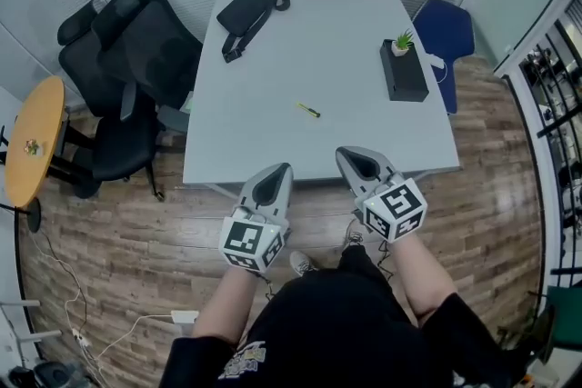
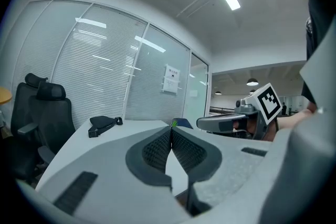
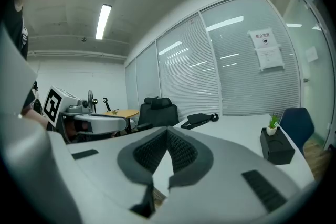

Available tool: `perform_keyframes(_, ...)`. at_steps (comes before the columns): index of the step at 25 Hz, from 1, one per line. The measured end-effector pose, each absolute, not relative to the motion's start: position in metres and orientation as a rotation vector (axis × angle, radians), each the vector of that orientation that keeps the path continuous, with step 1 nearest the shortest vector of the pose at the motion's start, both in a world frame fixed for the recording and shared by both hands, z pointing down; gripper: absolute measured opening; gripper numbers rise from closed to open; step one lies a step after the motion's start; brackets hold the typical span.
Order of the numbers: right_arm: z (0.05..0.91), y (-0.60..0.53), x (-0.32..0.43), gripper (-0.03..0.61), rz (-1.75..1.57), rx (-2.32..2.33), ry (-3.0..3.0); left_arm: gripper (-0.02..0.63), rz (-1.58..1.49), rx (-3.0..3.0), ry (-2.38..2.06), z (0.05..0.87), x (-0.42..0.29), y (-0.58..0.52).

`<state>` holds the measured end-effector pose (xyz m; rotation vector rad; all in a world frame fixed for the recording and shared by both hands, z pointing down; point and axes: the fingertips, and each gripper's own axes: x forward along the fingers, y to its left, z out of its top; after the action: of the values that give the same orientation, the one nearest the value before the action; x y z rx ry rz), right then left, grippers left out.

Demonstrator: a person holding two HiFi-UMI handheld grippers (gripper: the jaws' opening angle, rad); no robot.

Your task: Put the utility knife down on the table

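Left gripper (image 1: 280,170) and right gripper (image 1: 349,155) both have jaws closed on nothing — the utility knife (image 1: 308,110) already lies on the table (image 1: 273,77), so the task looks done.

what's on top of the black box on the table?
A small potted plant stands on the far end of the black box; the rest of its top looks bare. What lies under the pot or inside the box is covered.
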<state>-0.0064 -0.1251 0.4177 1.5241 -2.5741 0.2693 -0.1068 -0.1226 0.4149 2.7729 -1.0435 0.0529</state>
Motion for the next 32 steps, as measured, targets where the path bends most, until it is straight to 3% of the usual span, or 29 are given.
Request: perform_keyframes(32, 0.4, 0.015, 0.083, 0.003, 0.304, 1.251, -2.811, 0.005, 0.102, 2.671, -1.311, 0.415, -0.006, 0.042)
